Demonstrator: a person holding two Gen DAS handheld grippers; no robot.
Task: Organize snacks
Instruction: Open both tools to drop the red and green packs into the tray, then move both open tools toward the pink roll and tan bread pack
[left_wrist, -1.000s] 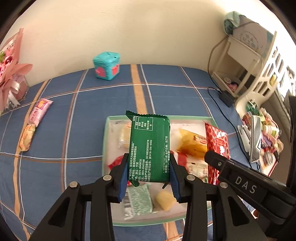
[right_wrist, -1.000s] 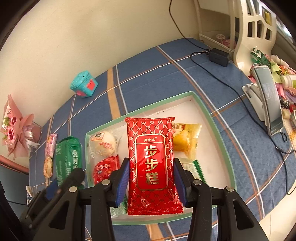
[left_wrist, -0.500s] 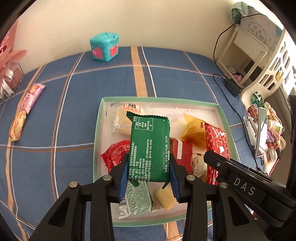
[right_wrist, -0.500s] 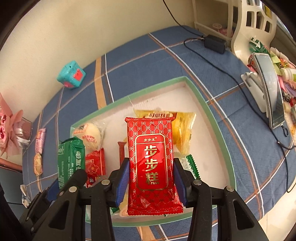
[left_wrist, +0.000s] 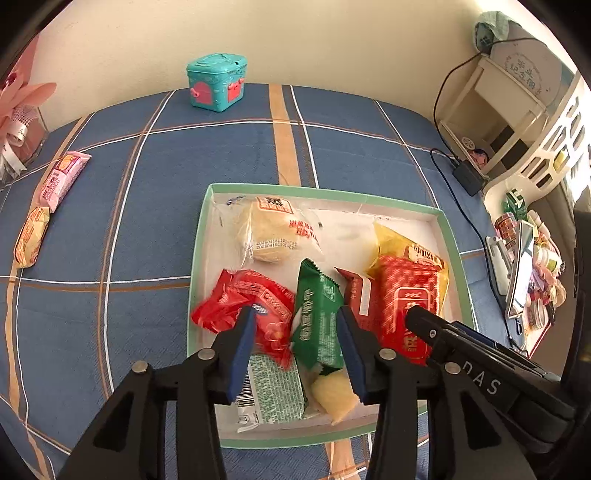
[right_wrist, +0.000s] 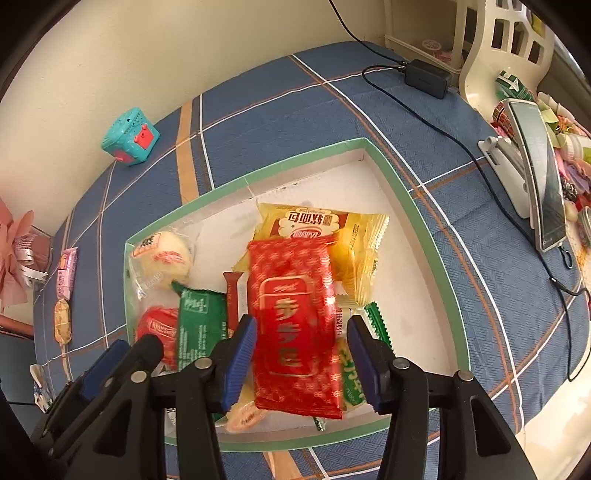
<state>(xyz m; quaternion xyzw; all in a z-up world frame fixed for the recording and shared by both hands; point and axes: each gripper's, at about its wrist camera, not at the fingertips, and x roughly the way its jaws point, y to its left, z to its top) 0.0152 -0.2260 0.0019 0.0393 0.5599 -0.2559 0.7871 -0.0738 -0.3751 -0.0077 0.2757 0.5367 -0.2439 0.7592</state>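
Both grippers point steeply down over a green-rimmed tray (left_wrist: 452, 243) (right_wrist: 417, 218) on a blue plaid counter (left_wrist: 147, 229) (right_wrist: 277, 96).

Left gripper (left_wrist: 297, 349): jaws have just been opening. The green packet (left_wrist: 317, 325) lies between them, tilted, blurred. Clear gap on its left side; on the right the pad is very near, contact not resolvable. Reads as let go, jaws parted. The packet rests on other snacks in the tray's near half.

Right gripper (right_wrist: 303, 354): jaws have just been opening too. The red packet (right_wrist: 293, 325) is between them, blurred, with visible gaps on both sides. Not gripped. It lies over a yellow packet (right_wrist: 354, 236) and a green-and-white wrapper (right_wrist: 352, 373).

Tray contents, left view: round bun (left_wrist: 275, 236) in clear wrap at the far left; red crinkled packet (left_wrist: 251, 302) at the near left, partly under the left pad; green-patterned white packet (left_wrist: 273, 391) at the near edge; pale yellow piece (left_wrist: 334, 397) beside it; the red packet (left_wrist: 406, 302) at the right, on the yellow one (left_wrist: 399, 247). The right gripper's black body (left_wrist: 480, 369) crosses the near right corner.

Outside the tray: teal toy chest (left_wrist: 216, 81) (right_wrist: 131, 136) far against the wall; a pink packet (left_wrist: 62, 179) and an orange one (left_wrist: 31, 236) at the far left, well apart from the tray, end to end. A phone on a stand (right_wrist: 535, 170) and a black adapter (right_wrist: 426, 77) sit to the right.
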